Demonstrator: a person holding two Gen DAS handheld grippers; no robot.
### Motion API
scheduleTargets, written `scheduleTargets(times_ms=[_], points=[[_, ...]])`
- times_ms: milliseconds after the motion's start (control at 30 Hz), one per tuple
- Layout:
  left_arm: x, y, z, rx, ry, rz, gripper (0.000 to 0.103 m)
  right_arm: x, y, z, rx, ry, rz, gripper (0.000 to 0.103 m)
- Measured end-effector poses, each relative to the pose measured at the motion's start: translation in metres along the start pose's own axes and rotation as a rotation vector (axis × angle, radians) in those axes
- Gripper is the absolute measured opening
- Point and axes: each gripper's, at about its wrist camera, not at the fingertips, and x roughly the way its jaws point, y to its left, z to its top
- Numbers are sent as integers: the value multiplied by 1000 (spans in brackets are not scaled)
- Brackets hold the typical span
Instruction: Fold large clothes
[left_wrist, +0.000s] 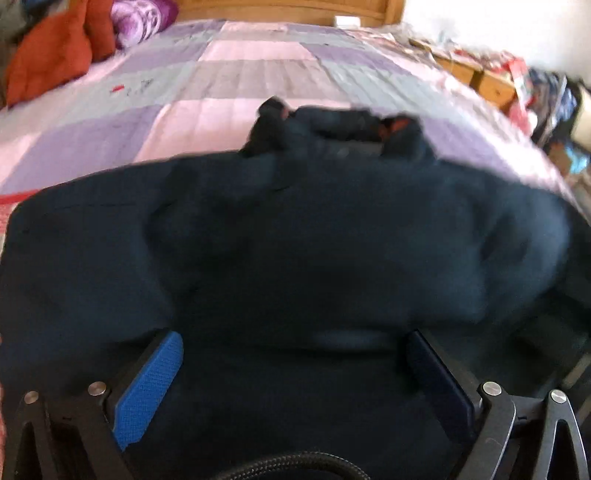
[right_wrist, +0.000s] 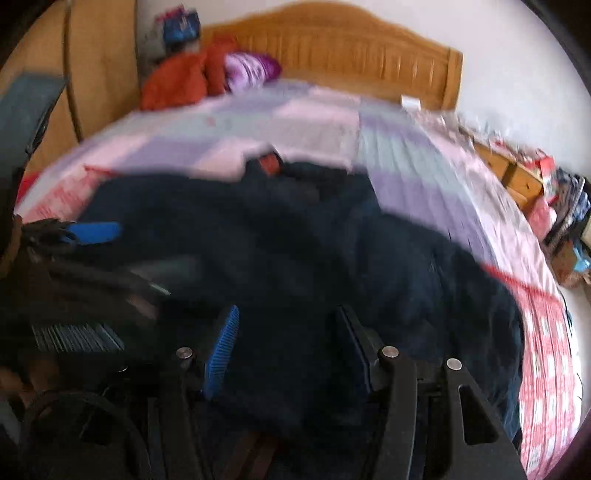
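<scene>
**Spreading a dark garment across a patchwork bed**

Covering most of both views is a wide bed (left_wrist: 258, 74) dressed in a quilted patchwork cover of lilac, pale pink and grey squares, with a red-and-white patterned border along its near edge in the right wrist view. Behind it stands a honey-coloured wooden slatted headboard (right_wrist: 332, 48).

On the near half of the bed lies the large dark navy garment (left_wrist: 295, 240), bunched and rumpled, its collar end pointing toward the headboard and showing a small patch of orange-red lining. Both pictures are blurred; no label or writing on it can be read.

Against the headboard's left end lean rust-orange cushions (left_wrist: 55, 55) and, touching them, a purple-and-white floral pillow (left_wrist: 140, 14). A cluttered wooden bedside unit (left_wrist: 491, 85) stands by the bed's right side; the print on its packets is too blurred to read.

Low over the cloth, the left gripper (left_wrist: 295, 354) has its blue-padded jaws spread very wide, gripping nothing. The right gripper (right_wrist: 288, 332) has its jaws parted about halfway, garment beneath and between them, the pads not seen pressing on it.
</scene>
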Motion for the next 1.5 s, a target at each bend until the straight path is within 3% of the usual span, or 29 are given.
scheduleTargets(times_ms=[33, 67, 100, 133, 233, 333, 400, 500, 567, 633, 700, 767, 867, 967, 1033, 1133, 1167, 1200, 1233, 1333, 1433, 1500], points=[[-3, 0, -4, 37, -13, 14, 100, -1, -23, -10, 34, -3, -25, 55], [-8, 3, -7, 75, -26, 36, 100, -1, -45, -14, 76, -1, 28, 43], [-12, 9, -8, 83, -34, 54, 100, -1, -56, -17, 73, 10, 20, 28], [-17, 20, -10, 65, -43, 67, 100, -1, -63, -18, 51, 16, -6, 4], [-22, 65, -16, -56, -23, 86, 101, 0, -90, -20, 121, 26, 33, 3], [-10, 93, -20, -125, 32, 65, 103, 2, -76, -19, 59, 38, -19, 3], [-3, 95, -19, -136, 47, 61, 103, 3, -66, -20, 54, 43, -38, 4], [-8, 85, -5, -152, 68, 111, 102, 0, -65, -23, 87, 61, -40, 4], [-29, 68, 9, -126, -5, 69, 102, -11, -56, -14, 62, 44, -69, 10], [-47, 46, 28, -81, -95, 10, 102, -28, -42, 2, 37, -33, -61, 11], [-44, 30, 49, -71, -103, -45, 102, -38, -23, 21, -5, -102, -30, 23], [-27, 21, 68, -104, -58, -89, 102, -27, -4, 43, -14, -101, 30, 66], [8, 13, 85, -121, 26, -75, 102, 8, 12, 71, 30, -28, 105, 68], [31, 27, 77, -125, 97, -79, 99, 38, 15, 75, -64, 41, 45, 67], [31, 39, 69, -92, 98, -85, 91, 46, -18, 69, -29, 59, -4, 67], [13, 54, 64, -86, 39, -81, 89, 44, -93, 47, 168, 71, -50, 68], [10, 67, 63, -118, 16, -63, 90, 46, -106, 40, 177, 96, -113, 70], [11, 79, 62, -146, -4, -36, 92, 48, -123, 31, 217, 109, -103, 71], [16, 97, 54, -190, 8, 47, 93, 49, -134, 24, 265, 111, -46, 71], [35, 130, 38, -301, 82, -4, 96, 50, -118, 25, 162, 105, -79, 73], [38, 117, 43, -237, 71, 79, 98, 54, -114, 23, 167, 104, -99, 74], [40, 119, 44, -277, 74, 65, 98, 57, -119, 21, 186, 99, -88, 74]])
